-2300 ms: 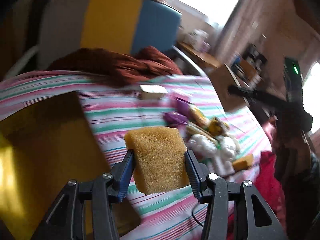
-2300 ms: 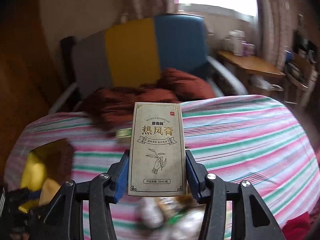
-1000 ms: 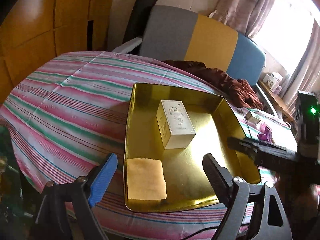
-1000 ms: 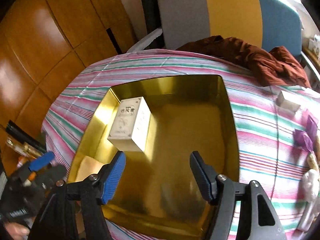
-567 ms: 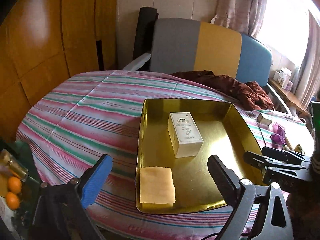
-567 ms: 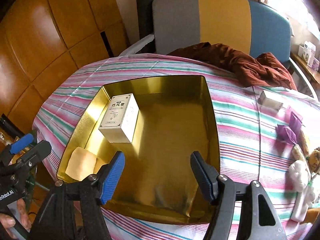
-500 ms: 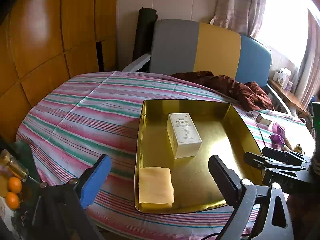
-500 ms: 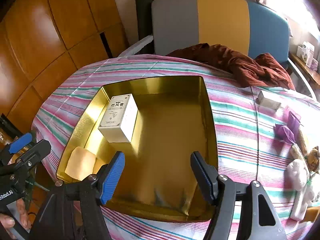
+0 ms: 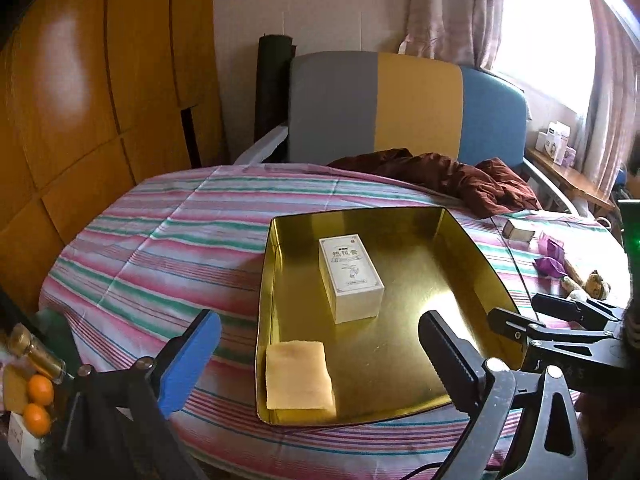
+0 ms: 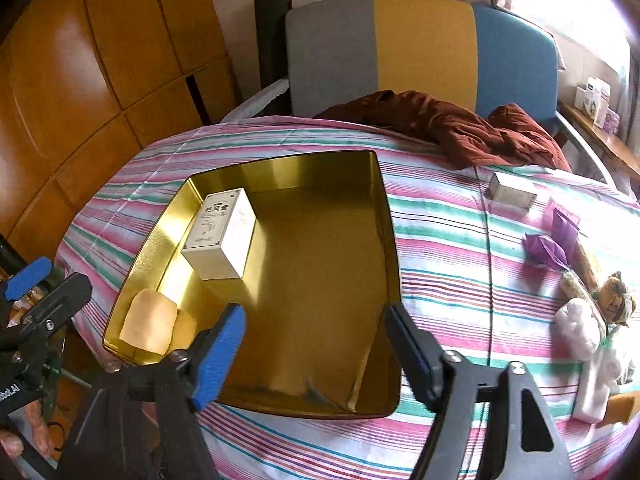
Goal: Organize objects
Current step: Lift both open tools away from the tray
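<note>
A gold metal tray [image 9: 472,240] [image 10: 384,208] sits on the striped tablecloth. Inside it lie a cream box with Chinese lettering [image 9: 350,276] [image 10: 220,232] and a yellow sponge [image 9: 298,374] [image 10: 148,326] at the near left corner. My left gripper [image 9: 320,352] is open and empty, held above the tray's near edge. My right gripper [image 10: 316,344] is open and empty over the tray's near right part. Each gripper shows in the other's view, the right one [image 9: 560,320] beyond the tray's right wall, the left one [image 10: 44,292] at the tray's left.
A small silver box [image 9: 518,230] [image 10: 510,190], purple paper pieces [image 10: 552,240], a doll and white items [image 10: 592,320] lie right of the tray. A brown cloth [image 10: 448,124] lies at the table's back before a grey-yellow-blue chair [image 9: 404,108]. Oranges [image 9: 38,400] sit low left.
Both grippers let go of the sponge and the box, which now lie in the tray. Over the last second both grippers have drawn back and up slightly, jaws open.
</note>
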The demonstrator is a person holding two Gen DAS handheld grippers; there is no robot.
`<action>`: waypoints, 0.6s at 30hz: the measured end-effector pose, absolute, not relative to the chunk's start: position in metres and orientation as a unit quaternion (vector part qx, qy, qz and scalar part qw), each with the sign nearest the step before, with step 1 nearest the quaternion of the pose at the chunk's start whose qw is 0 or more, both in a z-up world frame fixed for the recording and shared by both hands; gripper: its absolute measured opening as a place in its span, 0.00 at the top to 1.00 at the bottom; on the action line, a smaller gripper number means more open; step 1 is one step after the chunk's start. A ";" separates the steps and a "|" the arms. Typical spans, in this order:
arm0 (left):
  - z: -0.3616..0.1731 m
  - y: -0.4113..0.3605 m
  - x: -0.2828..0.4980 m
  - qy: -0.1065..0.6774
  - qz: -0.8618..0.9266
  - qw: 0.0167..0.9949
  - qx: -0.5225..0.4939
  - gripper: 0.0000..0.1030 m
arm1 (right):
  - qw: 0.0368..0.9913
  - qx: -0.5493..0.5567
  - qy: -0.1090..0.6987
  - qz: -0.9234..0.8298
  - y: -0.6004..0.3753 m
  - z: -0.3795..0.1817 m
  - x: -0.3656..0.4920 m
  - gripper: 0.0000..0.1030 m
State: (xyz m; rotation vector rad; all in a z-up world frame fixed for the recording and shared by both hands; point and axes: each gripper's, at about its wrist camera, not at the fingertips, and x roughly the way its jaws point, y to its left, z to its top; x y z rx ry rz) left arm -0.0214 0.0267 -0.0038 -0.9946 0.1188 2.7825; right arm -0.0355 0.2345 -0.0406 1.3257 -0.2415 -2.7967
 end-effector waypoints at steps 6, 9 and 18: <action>0.001 0.034 -0.018 0.054 0.940 0.095 -0.323 0.03 | 0.010 0.426 -0.085 -0.901 0.243 -0.042 -0.030 0.26; 0.002 0.038 -0.017 0.060 0.940 0.101 -0.320 0.03 | 0.004 0.426 -0.089 -0.900 0.249 -0.043 -0.027 0.26; 0.001 0.055 -0.013 0.075 0.935 0.124 -0.324 0.03 | -0.016 0.427 -0.098 -0.899 0.266 -0.046 -0.017 0.24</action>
